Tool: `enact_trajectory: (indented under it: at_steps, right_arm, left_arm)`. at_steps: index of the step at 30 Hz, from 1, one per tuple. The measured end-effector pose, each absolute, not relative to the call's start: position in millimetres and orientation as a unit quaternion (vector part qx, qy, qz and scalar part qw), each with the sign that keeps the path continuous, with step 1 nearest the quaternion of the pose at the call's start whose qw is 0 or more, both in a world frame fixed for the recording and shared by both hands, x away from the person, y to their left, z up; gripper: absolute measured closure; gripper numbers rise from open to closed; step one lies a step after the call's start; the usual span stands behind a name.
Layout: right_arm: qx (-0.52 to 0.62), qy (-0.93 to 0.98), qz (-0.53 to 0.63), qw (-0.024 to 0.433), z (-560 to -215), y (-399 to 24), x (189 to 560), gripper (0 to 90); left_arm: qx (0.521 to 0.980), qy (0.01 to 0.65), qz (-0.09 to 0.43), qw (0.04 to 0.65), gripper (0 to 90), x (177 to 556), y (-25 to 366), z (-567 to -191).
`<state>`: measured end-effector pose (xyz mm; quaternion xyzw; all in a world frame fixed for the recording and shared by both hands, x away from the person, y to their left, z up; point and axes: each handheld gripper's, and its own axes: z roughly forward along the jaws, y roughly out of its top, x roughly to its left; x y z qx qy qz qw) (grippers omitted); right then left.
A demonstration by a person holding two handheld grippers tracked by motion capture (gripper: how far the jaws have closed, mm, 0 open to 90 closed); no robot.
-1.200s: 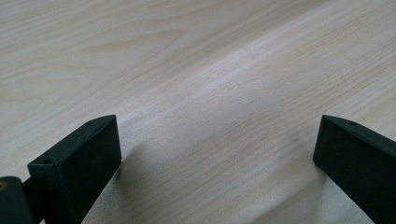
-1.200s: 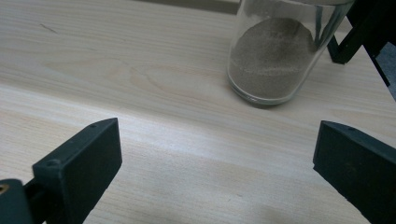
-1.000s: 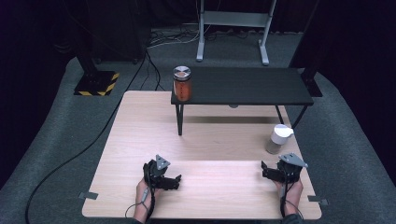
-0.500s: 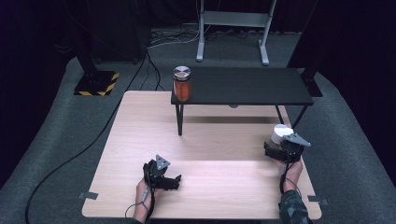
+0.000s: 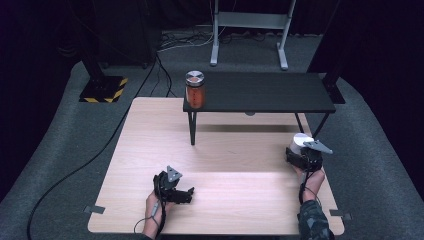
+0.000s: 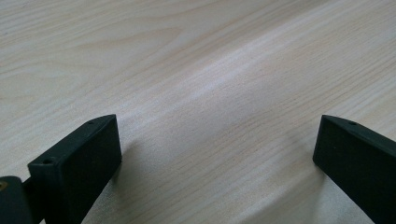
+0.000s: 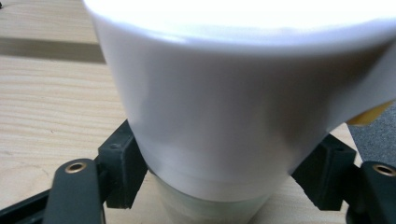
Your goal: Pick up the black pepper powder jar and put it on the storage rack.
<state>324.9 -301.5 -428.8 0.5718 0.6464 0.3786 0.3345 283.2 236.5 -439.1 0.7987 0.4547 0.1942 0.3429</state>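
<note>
A white cup point(image 5: 301, 140) stands near the right edge of the wooden table point(image 5: 230, 150). My right gripper point(image 5: 300, 154) reaches it from the near side. In the right gripper view the cup point(image 7: 233, 102) sits between the two black fingers point(image 7: 122, 163), which press on its lower sides. These jaws have just been closing, with the cup between them. My left gripper point(image 5: 186, 195) rests low over the table near the front edge. In its own view the left gripper point(image 6: 217, 154) is open, with bare wood between its fingers.
A low black shelf point(image 5: 260, 92) stands across the back of the table. An orange jar with a silver lid point(image 5: 195, 90) sits on its left end. Grey carpet and a black cable point(image 5: 100, 150) surround the table.
My right gripper moved forward from the front edge up to the white cup and closed around it. The left gripper stayed where it was.
</note>
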Motion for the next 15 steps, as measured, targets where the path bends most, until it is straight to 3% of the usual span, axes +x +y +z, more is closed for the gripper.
enact_trajectory:
  at_steps: [15]
  right_arm:
    - [0.579,0.642,0.379,0.33,-426.7,-302.1,325.2,29.2]
  left_arm:
    - [0.799,0.454,0.195,0.343,0.9,282.9,236.5,-439.2]
